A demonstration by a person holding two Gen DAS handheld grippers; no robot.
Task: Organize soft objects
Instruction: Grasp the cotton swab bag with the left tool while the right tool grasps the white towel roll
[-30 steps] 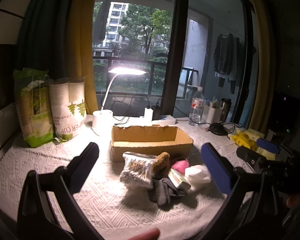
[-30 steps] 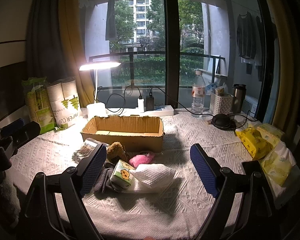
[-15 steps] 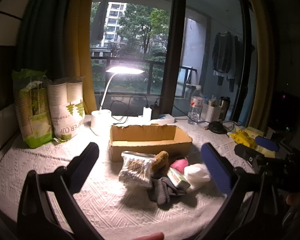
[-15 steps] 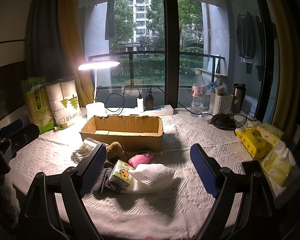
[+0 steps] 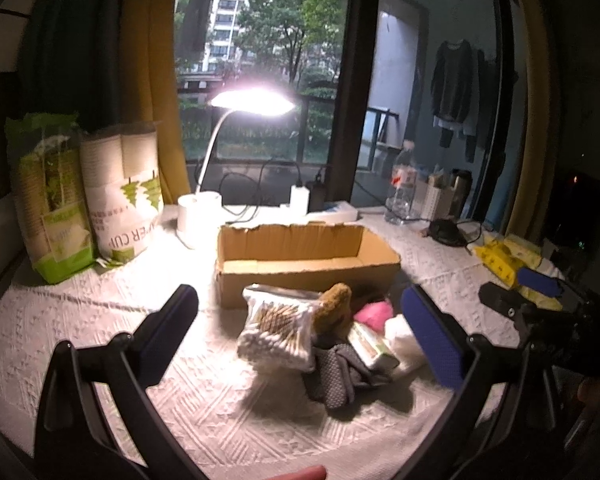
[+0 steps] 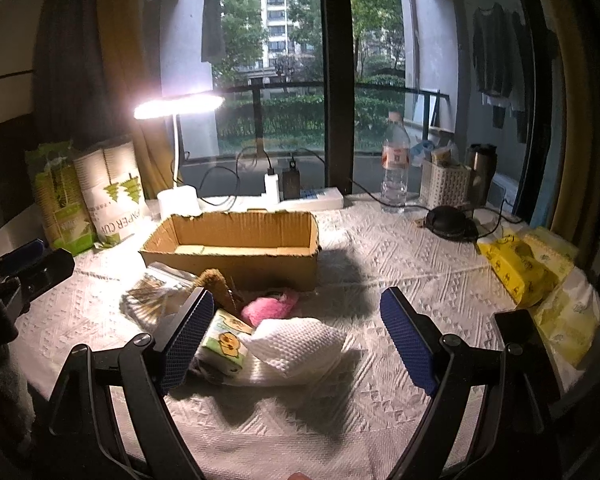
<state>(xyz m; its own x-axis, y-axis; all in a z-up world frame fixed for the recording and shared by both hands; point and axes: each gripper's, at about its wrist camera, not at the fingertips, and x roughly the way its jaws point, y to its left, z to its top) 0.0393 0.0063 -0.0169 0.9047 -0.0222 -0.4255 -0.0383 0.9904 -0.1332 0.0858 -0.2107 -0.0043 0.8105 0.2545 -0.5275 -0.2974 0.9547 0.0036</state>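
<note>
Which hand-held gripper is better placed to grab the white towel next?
Probably the right hand-held gripper: it is open with the white towel lying between its fingers. The left hand-held gripper frames the cotton swabs instead.

- cardboard box [image 6: 236, 248] mid-table, on the tablecloth [image 6: 400, 264]
- heap of soft items just before the box: bag of cotton swabs [image 5: 278, 328] at the left end, plush toy [image 5: 334, 310] right of it, touching
- fuzzy ball [image 6: 270, 308] behind the tissue pack [image 6: 224, 346]; folded towel [image 6: 300, 344] right of the pack, touching it
- knit cloth [image 5: 340, 372] at the heap's near edge
- desk lamp [image 6: 178, 196] behind the box, to its left
- paper cup sleeves [image 6: 112, 192] far left
- water bottle [image 6: 394, 168] behind and to the right of the box
- wrapped packs [image 6: 520, 268] at the table's right edge
</note>
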